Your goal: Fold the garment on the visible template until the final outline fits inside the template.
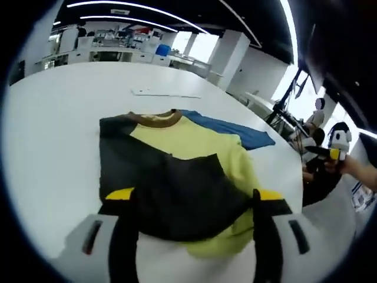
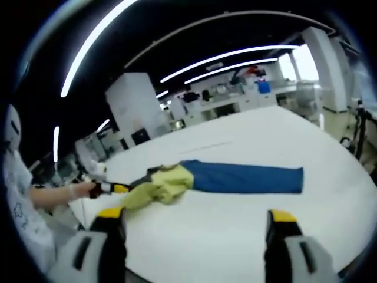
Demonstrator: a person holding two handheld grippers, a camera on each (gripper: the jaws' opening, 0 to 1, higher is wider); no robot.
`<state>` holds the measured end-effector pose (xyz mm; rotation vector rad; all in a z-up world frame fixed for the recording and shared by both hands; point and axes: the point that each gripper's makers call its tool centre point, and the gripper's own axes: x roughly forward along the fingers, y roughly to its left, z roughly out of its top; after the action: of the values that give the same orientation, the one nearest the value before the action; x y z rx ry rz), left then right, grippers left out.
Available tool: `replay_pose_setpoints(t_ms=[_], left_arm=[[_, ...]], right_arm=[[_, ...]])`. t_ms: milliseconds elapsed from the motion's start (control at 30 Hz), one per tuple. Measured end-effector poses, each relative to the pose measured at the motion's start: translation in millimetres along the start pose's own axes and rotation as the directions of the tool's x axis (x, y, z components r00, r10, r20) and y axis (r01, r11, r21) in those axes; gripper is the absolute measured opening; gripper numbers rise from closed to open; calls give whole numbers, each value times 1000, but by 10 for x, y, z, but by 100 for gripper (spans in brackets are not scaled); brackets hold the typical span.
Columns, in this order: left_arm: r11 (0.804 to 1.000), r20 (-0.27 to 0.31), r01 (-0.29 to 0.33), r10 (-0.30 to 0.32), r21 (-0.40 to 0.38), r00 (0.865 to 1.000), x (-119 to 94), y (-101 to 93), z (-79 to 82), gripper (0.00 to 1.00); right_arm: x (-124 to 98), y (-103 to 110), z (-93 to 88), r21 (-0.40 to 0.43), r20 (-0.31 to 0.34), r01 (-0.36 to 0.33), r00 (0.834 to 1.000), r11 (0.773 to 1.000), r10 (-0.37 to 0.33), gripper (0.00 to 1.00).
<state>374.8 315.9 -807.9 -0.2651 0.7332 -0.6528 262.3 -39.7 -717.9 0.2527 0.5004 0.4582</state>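
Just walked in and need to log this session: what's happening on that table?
A person is folding a garment on a white table with two hand-held grippers. The yellow, black and brown piece lies partly folded over a blue template. The left gripper is at its near edge, jaws apart. The right gripper hangs open, apart from the cloth.

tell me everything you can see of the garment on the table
The garment is a soft knit top in yellow-green with dark charcoal panels and a brown ribbed collar. It lies partly folded and rumpled on the white table, a dark panel turned over its front. Its far side overlaps the blue template, most of which lies bare beside it in the right gripper view. The left gripper has its jaws at the garment's edge; whether they grip it is unclear.
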Motion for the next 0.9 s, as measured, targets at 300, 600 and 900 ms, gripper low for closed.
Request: replay_pose_setpoints(t_ms=[300,600,900], left_arm=[[993,-30,-19,16,-120,999,51,119,-60,49],[980,-20,-53,50,-191,999,74,200,-76,29],[977,-3,-77,78,-200,997,43,235,-100,9]], right_arm=[[-32,73,-1,-106,-67,-13,998,994,6,100],[6,103,-49,-107,-80,-19,997,994,10,100],[22,105,-92,-124,-109,-19,994,992,6,100]])
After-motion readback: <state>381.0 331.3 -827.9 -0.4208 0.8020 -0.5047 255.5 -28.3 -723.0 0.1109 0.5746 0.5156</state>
